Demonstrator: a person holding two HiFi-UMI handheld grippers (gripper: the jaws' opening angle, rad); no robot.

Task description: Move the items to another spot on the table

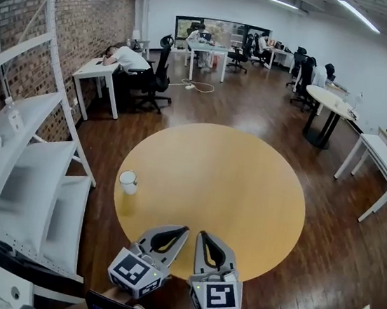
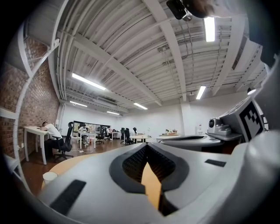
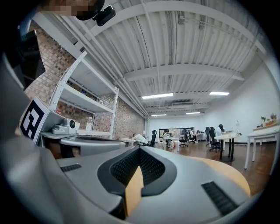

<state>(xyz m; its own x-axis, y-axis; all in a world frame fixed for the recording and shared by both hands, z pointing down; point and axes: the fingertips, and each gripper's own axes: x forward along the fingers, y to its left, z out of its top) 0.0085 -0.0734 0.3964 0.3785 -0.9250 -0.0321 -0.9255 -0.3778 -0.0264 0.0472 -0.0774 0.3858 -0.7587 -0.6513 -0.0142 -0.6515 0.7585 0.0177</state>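
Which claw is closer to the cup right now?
Left. The left claw is at the table's near edge, to the right of the cup and apart from it. The right claw sits beside it, farther right. Both are shut and empty.

Cup (image 1: pixel 128 181) — on table (image 1: pixel 246 185), left edge

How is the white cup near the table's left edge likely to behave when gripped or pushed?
The white cup looks small and thin-rimmed, so it is probably light and may crush under a firm squeeze. Standing upright, taller than wide, it could tip if pushed high. It sits near the round table's edge, so an outward shove might knock it off.
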